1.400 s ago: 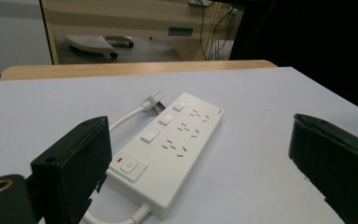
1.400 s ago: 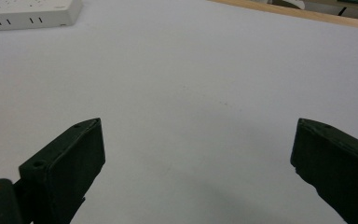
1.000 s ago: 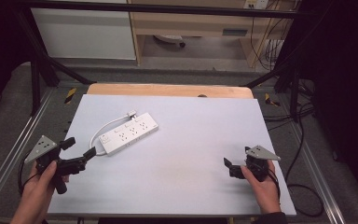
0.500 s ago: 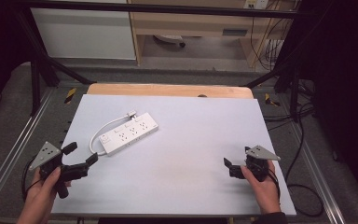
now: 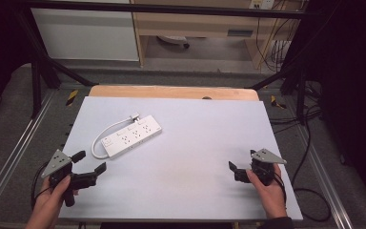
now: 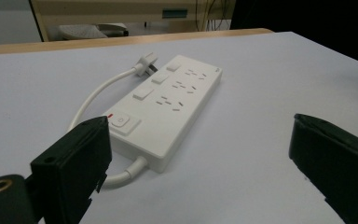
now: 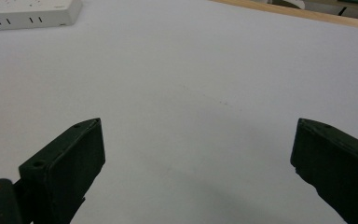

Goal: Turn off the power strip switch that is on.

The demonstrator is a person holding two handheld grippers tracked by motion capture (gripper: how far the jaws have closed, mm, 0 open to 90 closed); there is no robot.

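Both spread wide and empty, left tool (image 5: 89, 167) just short of the power strip (image 5: 132, 140) on the tabletop (image 5: 195, 143) (right tool (image 5: 234, 170) well apart), likely to nudge or snag its looped cable (image 5: 106, 133).

A white power strip (image 5: 132, 139) lay flat on the white table (image 5: 195, 143), its cord (image 5: 106, 132) looped alongside.

Power strip (image 5: 132, 139) between open tongs (image 5: 89, 161)
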